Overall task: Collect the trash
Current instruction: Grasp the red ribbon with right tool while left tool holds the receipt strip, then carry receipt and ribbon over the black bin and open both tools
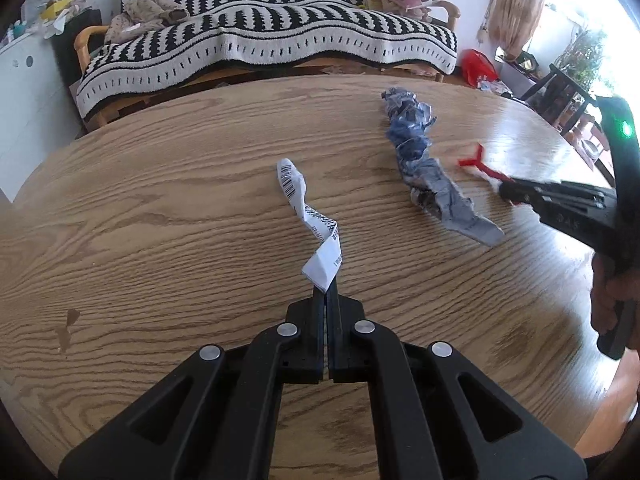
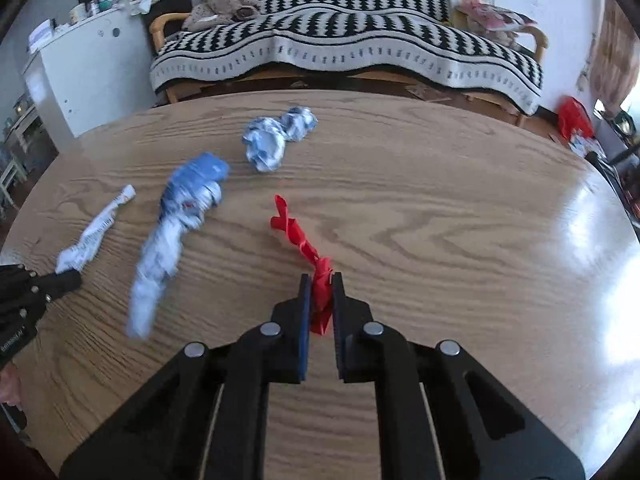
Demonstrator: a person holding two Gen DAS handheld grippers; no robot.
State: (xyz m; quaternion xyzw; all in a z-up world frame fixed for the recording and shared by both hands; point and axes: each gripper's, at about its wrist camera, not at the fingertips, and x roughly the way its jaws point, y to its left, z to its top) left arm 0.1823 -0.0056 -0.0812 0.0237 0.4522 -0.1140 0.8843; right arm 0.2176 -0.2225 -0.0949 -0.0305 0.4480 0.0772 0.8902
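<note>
While both grippers have a piece of trash pinched, the step in hand looks like lifting each strip clear of the table (image 1: 160, 200) without losing it. The left gripper (image 1: 327, 292) is fully closed on the near end of a white receipt (image 1: 316, 224); only the tip of the paper sits between the pads, so a slow, straight lift would serve better than a quick pull, which could slide it out. The right gripper (image 2: 321, 280) is nearly closed on the near end of a red strip (image 2: 300, 236), with more of the strip sitting between the jaws, so that hold looks the safer of the two.

In the left wrist view the receipt's long axis runs away from the gripper toward the sofa (image 1: 260, 32), twisting slightly left at its barcode end. In the right wrist view the red strip likewise points away and a little left, its forked far end resting on the wood.

Between the two lies a crumpled blue-and-white wrapper (image 2: 168, 232), long axis roughly parallel to them, and farther off two crumpled balls (image 2: 276, 140). Lifting should keep the dangling ends from dragging across the wrapper.
</note>
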